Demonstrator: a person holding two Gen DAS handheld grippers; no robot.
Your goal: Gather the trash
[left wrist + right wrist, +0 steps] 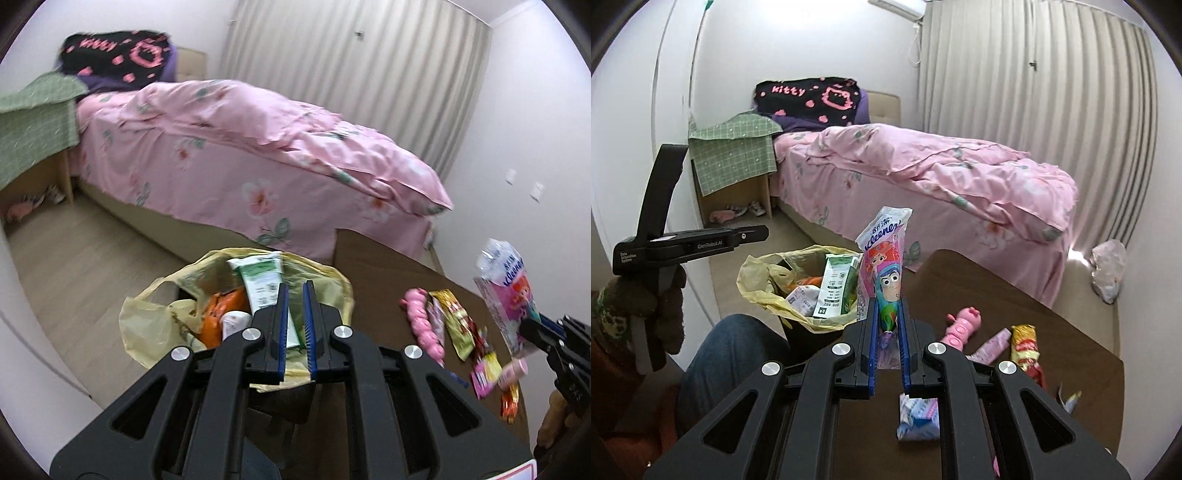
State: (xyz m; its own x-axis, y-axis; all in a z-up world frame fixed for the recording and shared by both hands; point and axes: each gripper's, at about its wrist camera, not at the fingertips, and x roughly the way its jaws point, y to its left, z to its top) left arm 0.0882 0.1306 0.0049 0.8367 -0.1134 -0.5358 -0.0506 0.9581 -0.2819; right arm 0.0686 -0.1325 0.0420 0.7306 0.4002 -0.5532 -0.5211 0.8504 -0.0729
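Yellow plastic lines the bin [798, 314] on the floor beside the brown table [1052, 332], and a green-and-white carton [836, 286] with other wrappers already sits inside. The right gripper [888, 325] is clamped on a tissue pack [884, 258] with cartoon figures, holding it upright above the table edge, near the bin. The left gripper [295, 306] hangs over the bin with its jaws drawn together and nothing visible between them. More trash lies on the table: a pink toy [962, 323], a pink tube [991, 345], a red-and-yellow wrapper [1025, 349] and a crumpled blue-white pack [918, 419]. A pink bed [942, 173] stands behind.
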